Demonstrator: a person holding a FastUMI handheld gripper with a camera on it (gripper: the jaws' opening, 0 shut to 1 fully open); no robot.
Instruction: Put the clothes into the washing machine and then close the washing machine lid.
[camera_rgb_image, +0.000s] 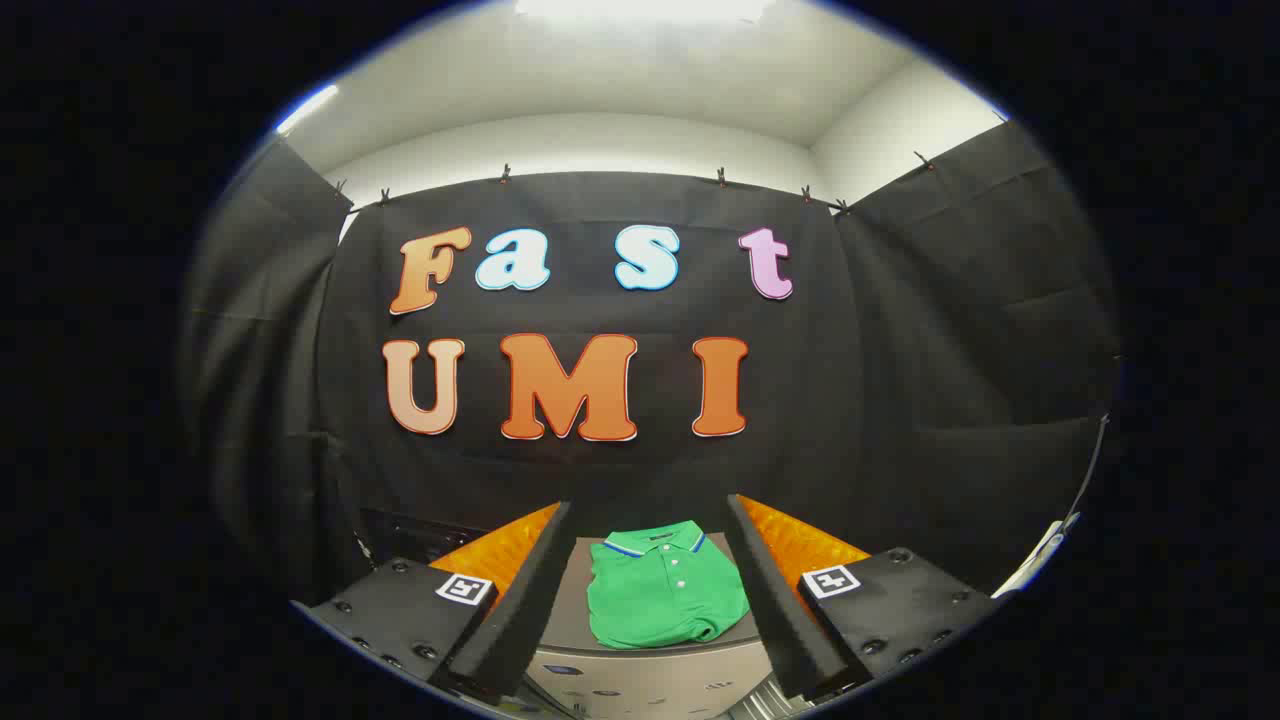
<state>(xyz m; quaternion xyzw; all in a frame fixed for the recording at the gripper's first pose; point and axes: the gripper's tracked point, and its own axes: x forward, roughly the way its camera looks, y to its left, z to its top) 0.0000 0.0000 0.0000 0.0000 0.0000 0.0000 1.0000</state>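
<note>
Gripper (650, 520) hung released above a folded green polo shirt (665, 595).
The shirt lay on the grey washing machine lid (570, 610), between the spread fingers, near the lid's front edge.

The camera rides the hand-held gripper (650, 520), facing forward and level toward the booth's back wall.

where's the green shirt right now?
In the gripper view the green polo shirt lies folded on the washing machine's grey top, framed between the open gripper fingers and some way ahead of them, with the black cloth wall behind.
</note>
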